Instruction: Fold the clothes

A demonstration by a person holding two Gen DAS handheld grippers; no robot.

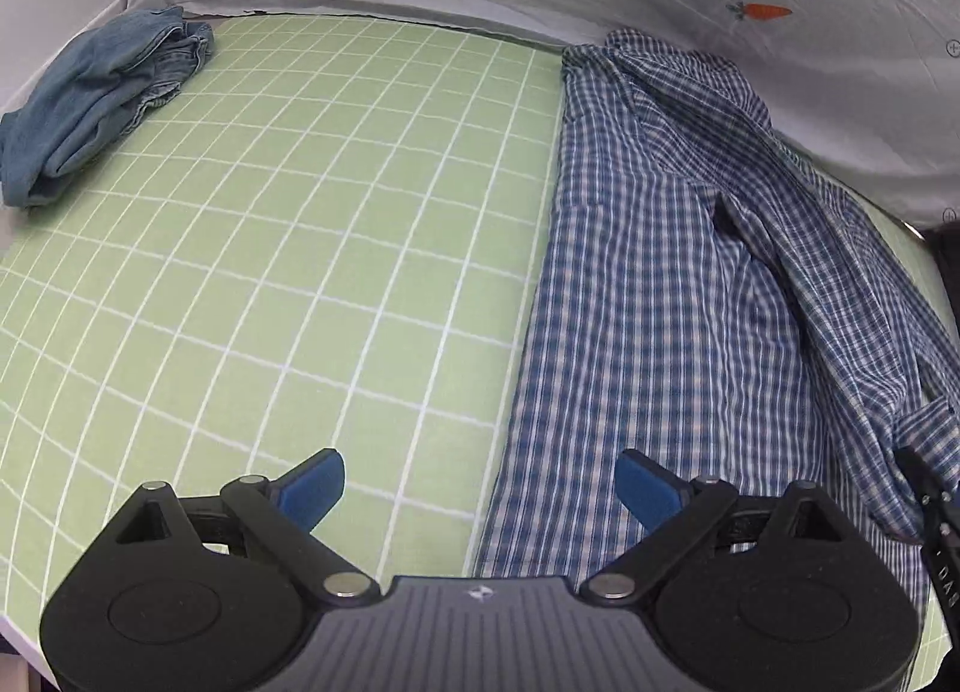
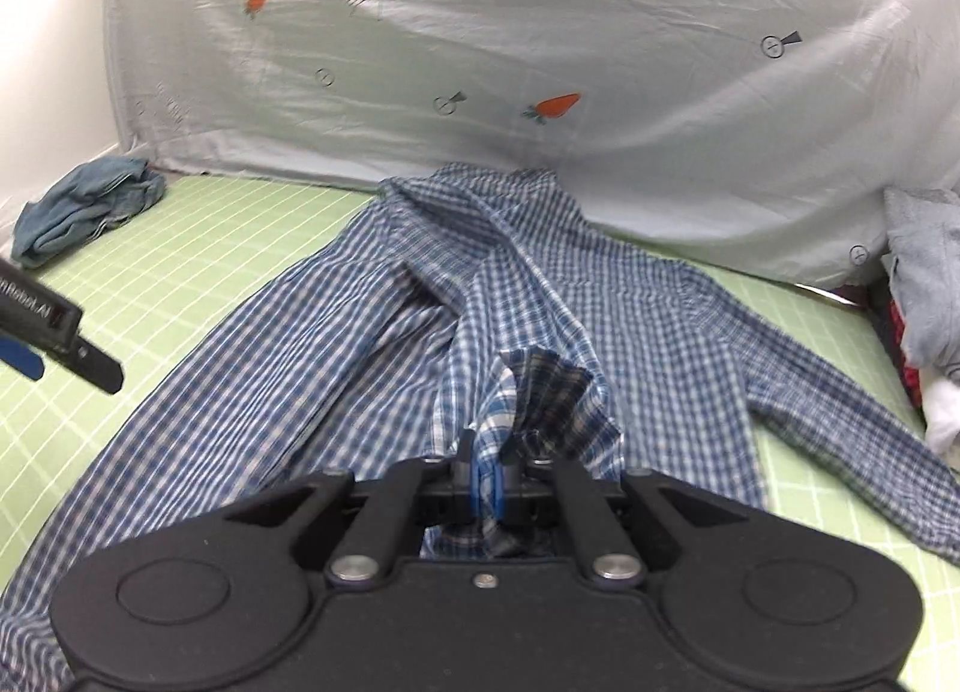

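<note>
Two blue fingertips (image 2: 487, 479) of the right hand-held gripper (image 2: 487, 488) sit pressed together, clenched on a bunched fold of one blue checked shirt (image 2: 336, 332), which it lifts into a small peak just ahead of the jaws. That shirt lies spread on a green surface (image 2: 168, 248) ruled with white grid lines, collar toward the far backdrop, one sleeve trailing off to the right and the body running down toward the near left. In the left wrist view, the left hand-held gripper (image 1: 480, 491) is released, its two blue pads wide apart and holding nothing; one pad hangs over the bare green grid, the other over the shirt's left edge. One crumpled pile of denim (image 1: 90, 104) rests in the far left corner, well apart from the shirt. A pale sheet (image 2: 540, 32) printed with orange carrots hangs behind. One grey garment (image 2: 924, 278) lies bunched at the far right edge.
</note>
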